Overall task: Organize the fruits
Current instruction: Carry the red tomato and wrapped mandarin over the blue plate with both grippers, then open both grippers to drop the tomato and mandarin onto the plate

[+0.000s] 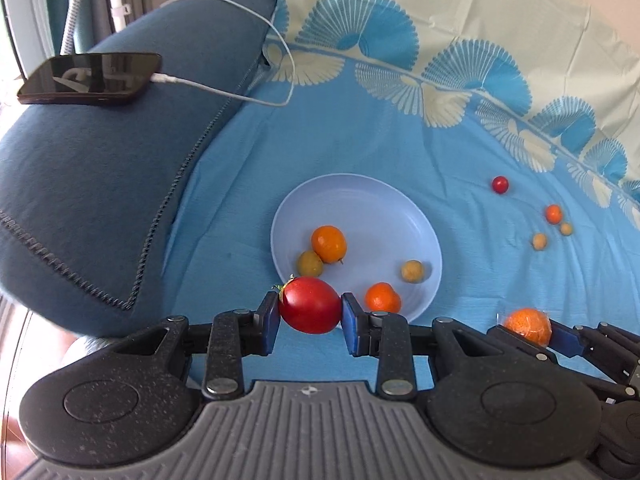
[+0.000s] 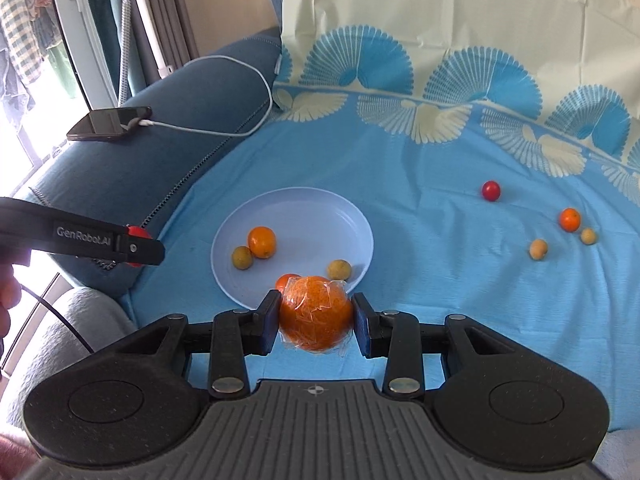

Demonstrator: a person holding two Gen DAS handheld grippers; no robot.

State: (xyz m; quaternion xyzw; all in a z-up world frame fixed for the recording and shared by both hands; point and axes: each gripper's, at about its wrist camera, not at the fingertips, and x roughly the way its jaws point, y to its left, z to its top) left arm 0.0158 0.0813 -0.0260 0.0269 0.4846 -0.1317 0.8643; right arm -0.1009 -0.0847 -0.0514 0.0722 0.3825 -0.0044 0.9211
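On a blue patterned bedsheet (image 1: 360, 152), a pale blue plate (image 1: 360, 196) is seen holding four fruits: an orange citrus (image 1: 329, 243), a yellowish small fruit (image 1: 309, 263) touching it, another yellowish fruit (image 1: 412, 271) toward the right, and a small orange fruit (image 1: 383, 298) near the front rim. A red tomato (image 1: 310, 310) is clamped between the blue pads of the left gripper (image 1: 310, 314), held just at the plate's near-left edge. A plastic-wrapped orange (image 2: 314, 312) is gripped by the right gripper (image 2: 316, 316), positioned over the plate's near rim. Well to the right of the plate, loose on the sheet, a cherry tomato (image 2: 491, 191), a small orange (image 2: 569, 219) and two pale yellow fruits (image 2: 538, 249) are spotted. A phone (image 1: 90, 78) on a white cable (image 1: 240, 96) is noted on the dark blue cushion (image 1: 100, 200) at left.
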